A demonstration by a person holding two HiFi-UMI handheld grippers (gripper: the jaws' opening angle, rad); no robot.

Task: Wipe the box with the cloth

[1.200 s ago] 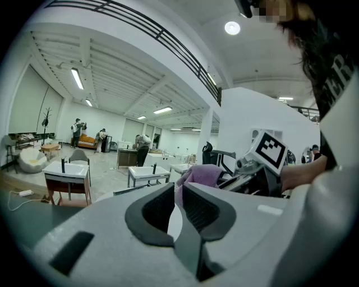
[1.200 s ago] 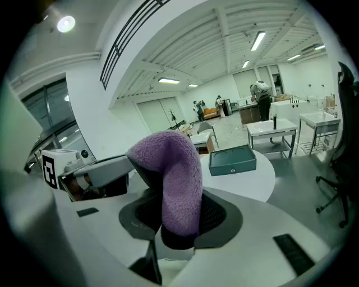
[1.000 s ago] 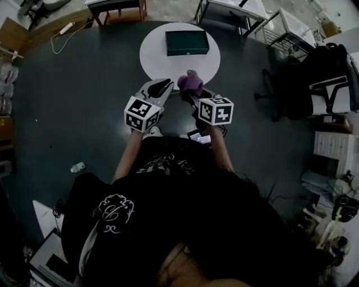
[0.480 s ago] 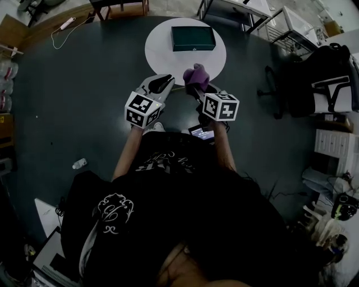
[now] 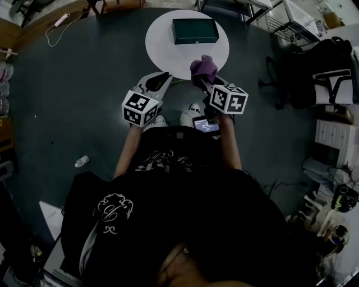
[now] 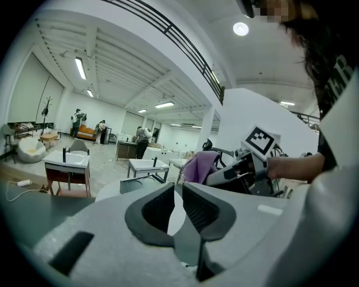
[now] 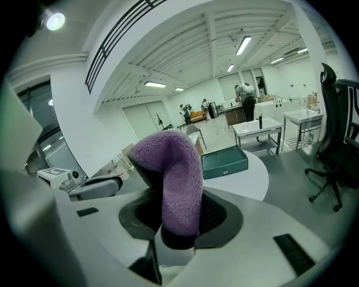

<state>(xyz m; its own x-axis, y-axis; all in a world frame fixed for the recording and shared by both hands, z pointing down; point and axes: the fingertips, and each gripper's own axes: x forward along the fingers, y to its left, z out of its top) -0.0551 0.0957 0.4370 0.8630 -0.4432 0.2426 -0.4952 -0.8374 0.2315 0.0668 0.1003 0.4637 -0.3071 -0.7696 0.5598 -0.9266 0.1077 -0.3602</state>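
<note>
A dark green box (image 5: 194,31) lies on the round white table (image 5: 168,50); the right gripper view shows the box (image 7: 224,161) ahead on the table (image 7: 252,179). My right gripper (image 5: 203,78) is shut on a purple fuzzy cloth (image 5: 203,67), which sticks up from between its jaws (image 7: 179,179), short of the table's near edge. My left gripper (image 5: 161,80) is beside it to the left, shut with nothing in it (image 6: 178,204). From the left gripper view the cloth (image 6: 197,166) and the right gripper show to the right.
The table stands on dark grey floor (image 5: 84,73). A black office chair (image 5: 331,73) is to the right, desks (image 5: 269,14) beyond the table, a cable (image 5: 56,28) at far left. People stand far off in the hall (image 6: 78,120).
The table and box have shifted up and slightly right in the head view. Both grippers have risen toward the table's near edge, the right one further right with the cloth.
</note>
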